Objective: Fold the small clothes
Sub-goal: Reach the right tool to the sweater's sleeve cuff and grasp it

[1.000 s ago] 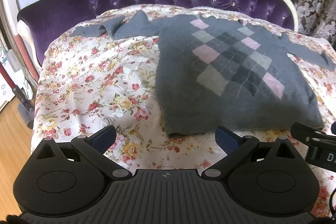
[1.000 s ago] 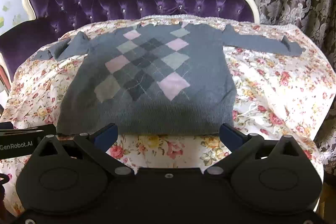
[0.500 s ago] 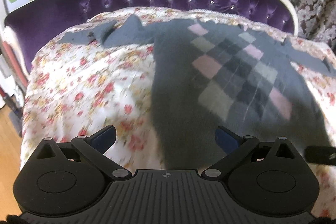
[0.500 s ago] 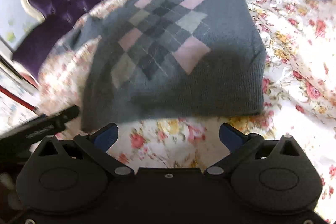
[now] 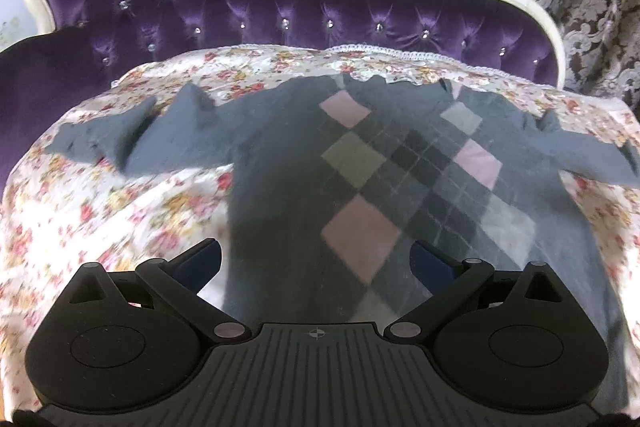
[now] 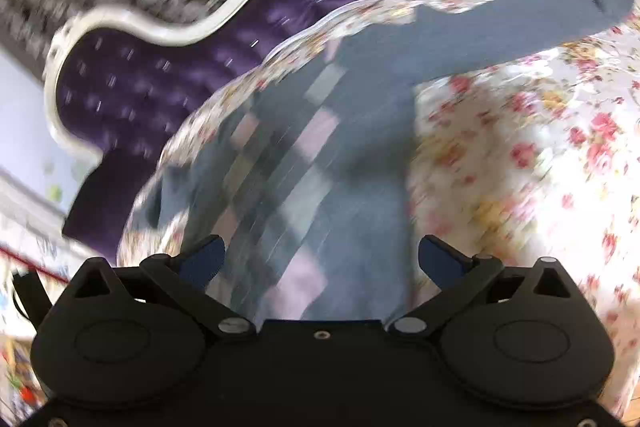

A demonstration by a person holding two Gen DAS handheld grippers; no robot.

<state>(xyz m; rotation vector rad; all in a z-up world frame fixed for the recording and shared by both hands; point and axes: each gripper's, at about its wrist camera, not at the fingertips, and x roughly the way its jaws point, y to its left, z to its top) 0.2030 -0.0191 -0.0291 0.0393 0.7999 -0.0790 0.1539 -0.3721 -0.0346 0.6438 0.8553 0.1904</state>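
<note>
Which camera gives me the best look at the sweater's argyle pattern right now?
The left wrist view: the sweater lies nearly square-on there, its pink and grey diamonds only slightly soft. The right wrist view shows it tilted and heavily motion-blurred, diamonds smeared into streaks, though one outstretched sleeve reads clearly.

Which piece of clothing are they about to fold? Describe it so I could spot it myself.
Find the purple tufted sofa with its white frame; its seat is covered by a floral cloth. Spread flat on that cloth lies the grey sweater, sleeves out to both sides. Its front panel of pink and grey diamonds sets it apart from the flowery fabric.
</note>
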